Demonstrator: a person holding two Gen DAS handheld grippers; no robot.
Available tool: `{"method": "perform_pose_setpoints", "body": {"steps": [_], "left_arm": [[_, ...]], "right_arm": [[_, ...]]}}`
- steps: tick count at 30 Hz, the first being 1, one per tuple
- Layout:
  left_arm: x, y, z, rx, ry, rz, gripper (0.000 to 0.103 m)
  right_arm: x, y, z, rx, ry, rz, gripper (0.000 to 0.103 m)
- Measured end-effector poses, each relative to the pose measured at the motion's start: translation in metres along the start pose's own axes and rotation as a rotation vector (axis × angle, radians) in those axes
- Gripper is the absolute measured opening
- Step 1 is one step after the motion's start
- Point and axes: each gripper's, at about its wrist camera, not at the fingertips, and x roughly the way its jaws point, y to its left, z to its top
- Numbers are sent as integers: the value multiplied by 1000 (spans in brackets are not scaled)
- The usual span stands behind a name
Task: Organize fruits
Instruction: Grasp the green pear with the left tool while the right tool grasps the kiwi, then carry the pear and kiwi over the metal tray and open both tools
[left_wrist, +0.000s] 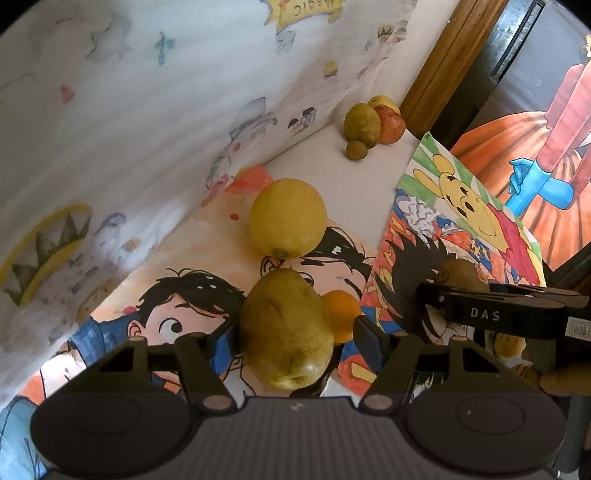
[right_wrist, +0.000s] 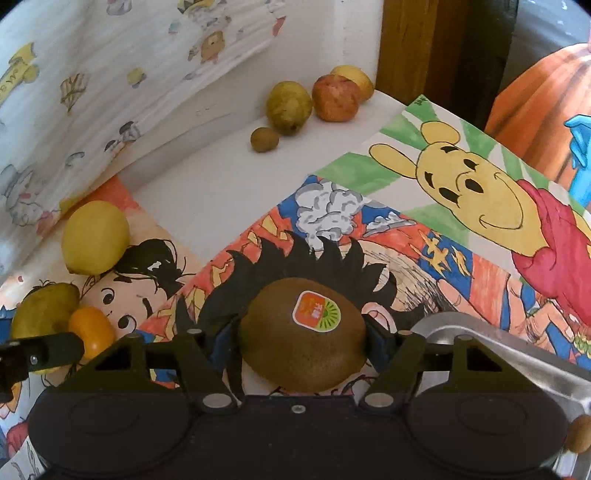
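My L gripper (left_wrist: 295, 332) open around pear (left_wrist: 286, 332), R gripper (right_wrist: 301, 338) clamped on kiwi (right_wrist: 303, 339); lemon (left_wrist: 288, 218) just beyond pear.

Bear drawing (right_wrist: 469, 184) ahead-right of jaws, spiky-hair comic drawing (right_wrist: 332, 236) under & just ahead, kids drawing (left_wrist: 177, 314) ahead-left, printed cloth (left_wrist: 147, 110) far left, pumpkin picture (left_wrist: 517, 147) far right.
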Motion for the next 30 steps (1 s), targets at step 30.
{"method": "perform_pose_setpoints", "body": {"steps": [30], "left_arm": [[-1, 9, -2, -92, -19, -2, 59]], "right_arm": [[-31, 33, -39, 84, -21, 46, 67]]}}
